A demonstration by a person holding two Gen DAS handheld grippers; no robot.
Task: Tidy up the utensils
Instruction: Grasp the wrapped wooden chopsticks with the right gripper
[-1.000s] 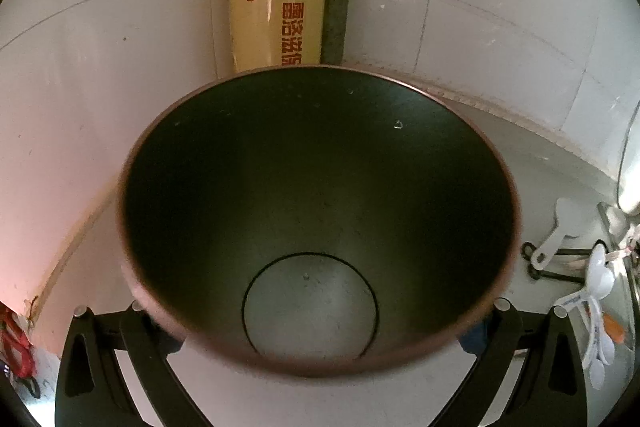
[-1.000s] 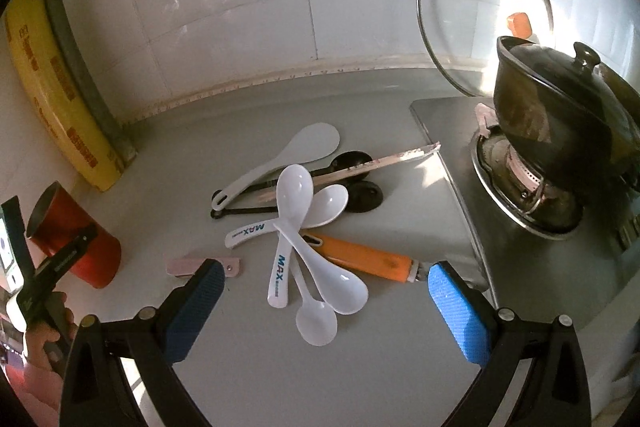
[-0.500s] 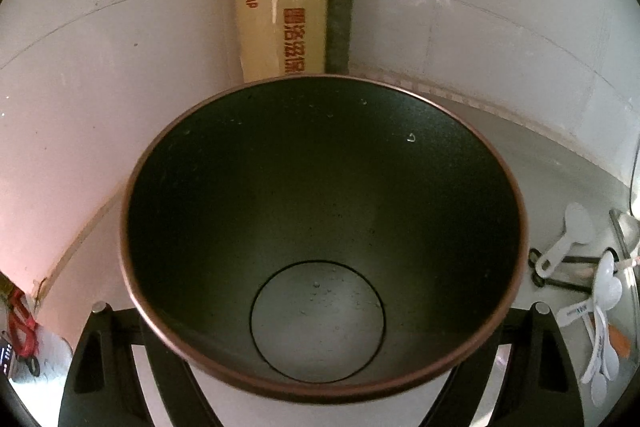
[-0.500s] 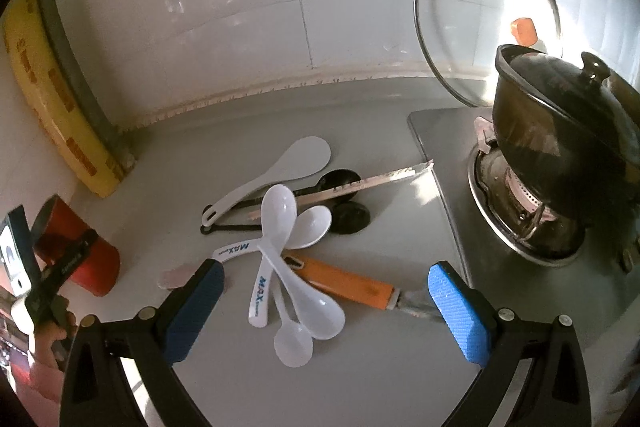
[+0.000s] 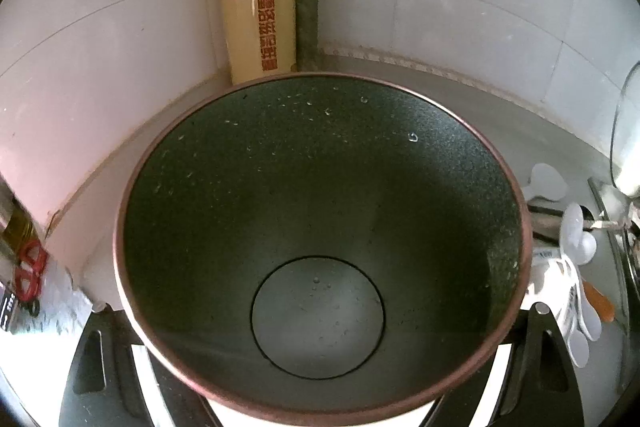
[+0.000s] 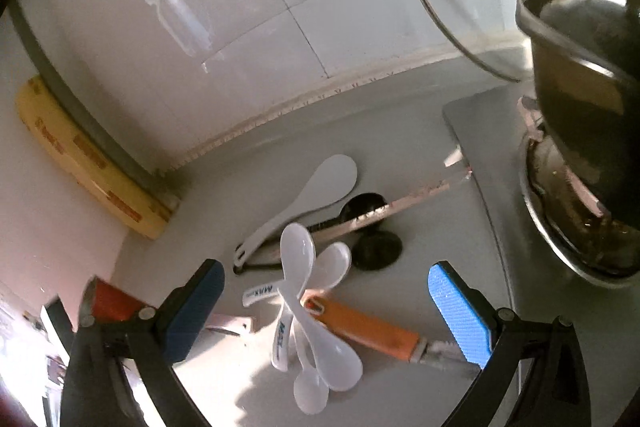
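**Left wrist view.** The left gripper [image 5: 320,311] is clamped on the red-rimmed cup [image 5: 320,187], one finger low on each side of its wall. A second ago the jaws stood wide around it, so this closing is the main change. The cup's dark, empty mouth opens straight ahead of the fingers and fills most of the view. Beyond its far rim a wrap box [image 5: 260,7] leans in the tiled corner.

**Right wrist view.** The right gripper [image 6: 326,271] has its jaws spread wide and holds nothing. It has come closer to the utensil pile and rolled, so the scene now sits tilted.

- Nearest, between the two blue pads, lie the fanned white spoons [image 6: 316,311] crossing an orange-handled tool [image 6: 368,327] (its working end is blurred).
- Just ahead of the fingertips are the black scoops [image 6: 376,247], a serrated knife [image 6: 400,211] and a white rice paddle [image 6: 320,187], all loose on the counter [image 6: 248,163].
- Farther off, beyond the right finger, a pot [image 6: 580,107] sits on the burner with a glass lid [image 6: 460,7] propped on the wall.

**Reading.** The holder is probably now secured, and the first pickup, likely a spoon, has not begun.
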